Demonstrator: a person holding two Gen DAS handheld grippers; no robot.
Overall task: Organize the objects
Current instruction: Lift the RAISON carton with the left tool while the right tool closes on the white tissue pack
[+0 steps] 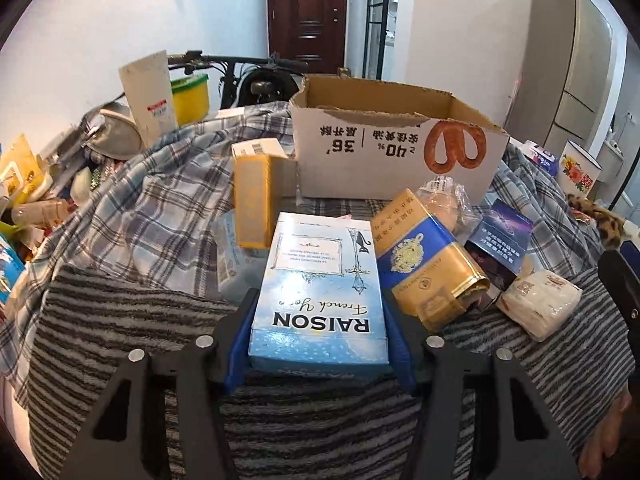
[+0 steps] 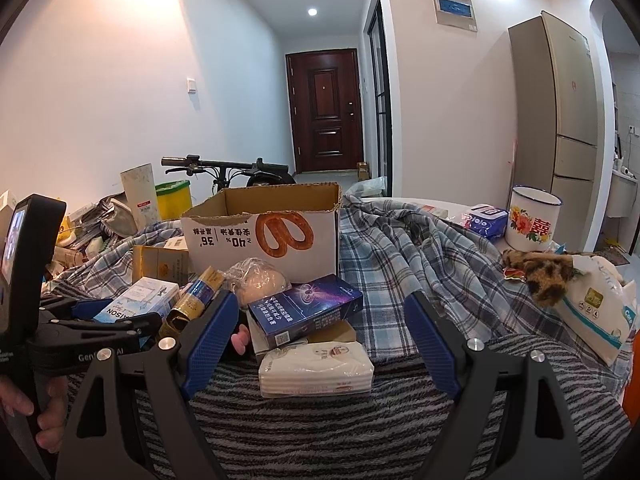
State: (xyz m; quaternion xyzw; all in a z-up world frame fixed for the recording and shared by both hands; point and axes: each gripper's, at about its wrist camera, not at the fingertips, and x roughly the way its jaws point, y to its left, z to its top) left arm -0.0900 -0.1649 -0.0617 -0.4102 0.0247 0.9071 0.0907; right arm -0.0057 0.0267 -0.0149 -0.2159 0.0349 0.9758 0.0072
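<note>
My left gripper (image 1: 320, 344) is shut on a light blue RAISON box (image 1: 320, 280), with a blue pad against each long side. The box lies flat on the striped towel (image 1: 120, 320). The right wrist view shows the same box (image 2: 140, 300) in that gripper at the left. My right gripper (image 2: 320, 340) stands open over the towel. A white tissue pack (image 2: 316, 368) and a dark blue box (image 2: 304, 308) lie between its fingers, touching neither. Behind them stands an open cardboard box (image 2: 264, 232) printed with a pretzel. A gold and blue carton (image 1: 424, 264) lies right of the RAISON box.
A yellow box (image 1: 256, 200) and a bagged bun (image 2: 256, 280) lie before the cardboard box. An enamel mug (image 2: 532, 220), a leopard-print item (image 2: 540, 272) and a white tissue bag (image 2: 596, 308) sit on the plaid cloth (image 2: 400, 260) at the right. Clutter (image 1: 32, 200) piles up at the left.
</note>
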